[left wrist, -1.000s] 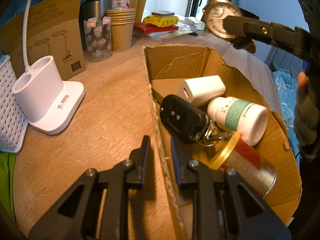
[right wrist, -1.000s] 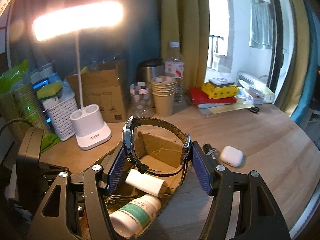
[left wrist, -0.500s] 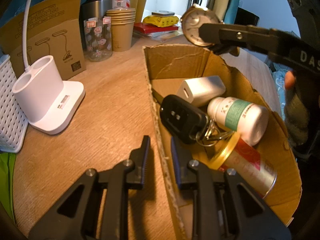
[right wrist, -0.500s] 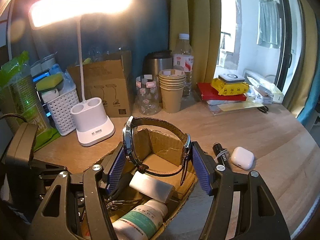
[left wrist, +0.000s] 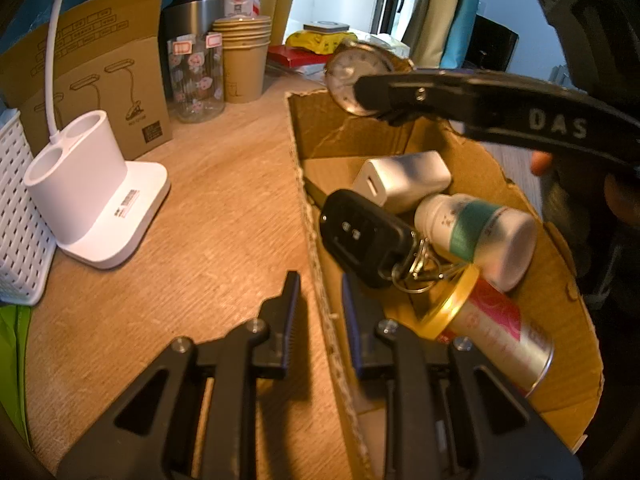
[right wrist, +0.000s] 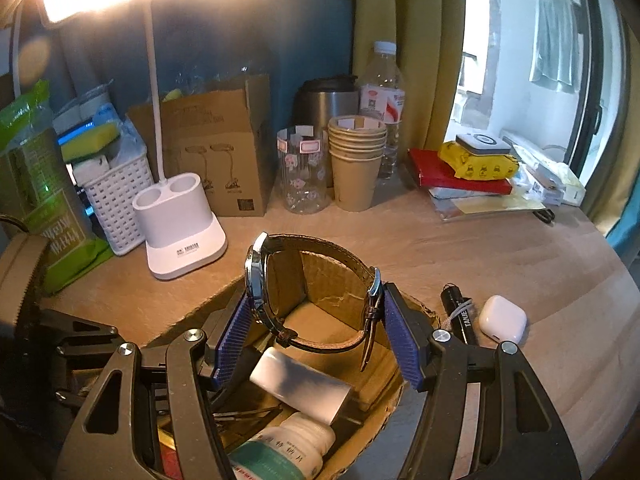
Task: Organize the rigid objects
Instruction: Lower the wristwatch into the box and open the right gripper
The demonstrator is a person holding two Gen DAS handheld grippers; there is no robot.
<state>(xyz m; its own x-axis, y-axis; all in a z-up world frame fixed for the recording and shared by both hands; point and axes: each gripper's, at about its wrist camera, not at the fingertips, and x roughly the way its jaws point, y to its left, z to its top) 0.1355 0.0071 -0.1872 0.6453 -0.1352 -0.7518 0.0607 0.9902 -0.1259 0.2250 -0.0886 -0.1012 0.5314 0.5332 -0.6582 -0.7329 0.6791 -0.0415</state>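
Cardboard box (left wrist: 576, 292) on wooden desk (left wrist: 200, 208), top open. Contents: white charger block (left wrist: 404, 180), black car key fob (left wrist: 360, 236) with key rings, white pill bottle (left wrist: 476, 232) with green label, red can (left wrist: 496, 340) with gold lid, all lying on their sides.

Left gripper (left wrist: 318, 300): narrow, pads straddling the box's near wall and pinching it.

Right gripper (right wrist: 320, 328): clamped across wristwatch (right wrist: 312, 300), case against one pad, buckle against the other; watch held above the box's far end.

Outside the box: black flashlight (right wrist: 460, 316) and white earbud case (right wrist: 502, 318).
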